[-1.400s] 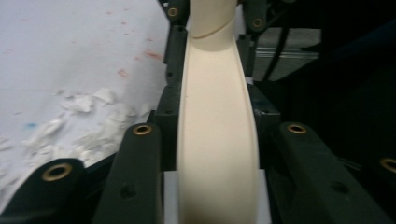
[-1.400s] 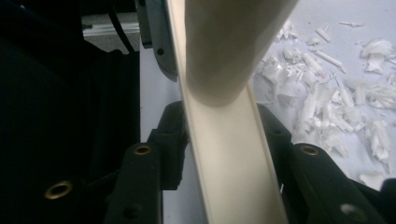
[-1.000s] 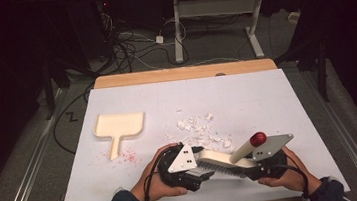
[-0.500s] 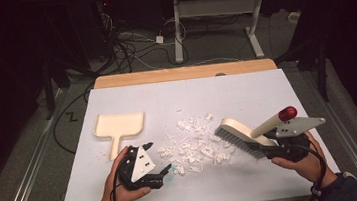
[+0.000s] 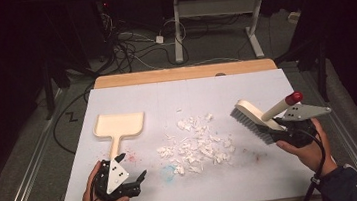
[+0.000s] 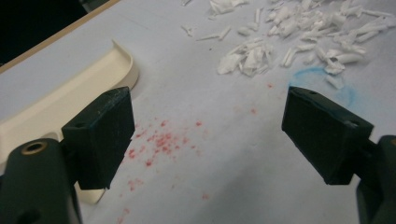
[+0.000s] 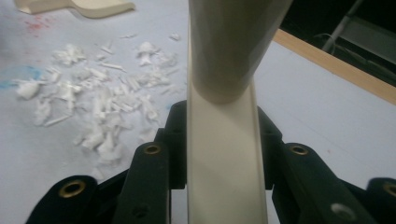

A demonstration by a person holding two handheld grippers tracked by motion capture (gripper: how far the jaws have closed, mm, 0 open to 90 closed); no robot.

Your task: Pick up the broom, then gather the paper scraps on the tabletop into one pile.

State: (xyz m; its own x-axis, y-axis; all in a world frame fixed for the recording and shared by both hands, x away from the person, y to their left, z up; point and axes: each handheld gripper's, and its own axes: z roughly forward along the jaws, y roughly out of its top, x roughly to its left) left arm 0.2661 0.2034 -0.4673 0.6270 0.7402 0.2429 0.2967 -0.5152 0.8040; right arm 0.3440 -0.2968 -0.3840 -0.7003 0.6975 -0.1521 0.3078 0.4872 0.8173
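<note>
Brush [image 5: 261,119] | right tool [image 5: 290,131] clamped on its handle | left tool [image 5: 134,181] just opened wide, empty, beside dustpan [image 5: 118,128]

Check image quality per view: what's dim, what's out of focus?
High view: white table cover evenly lit, floor and room edges fall to near black. Left gripper view: jaws soft up close, paper scraps fairly sharp, dustpan sharp enough. Right gripper view: brush handle so close it blurs, scraps beyond it also soft, far corner dark.

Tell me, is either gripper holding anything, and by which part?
The right gripper grips the brush by its cream handle. The left gripper is open and holds nothing, near the dustpan handle.
</note>
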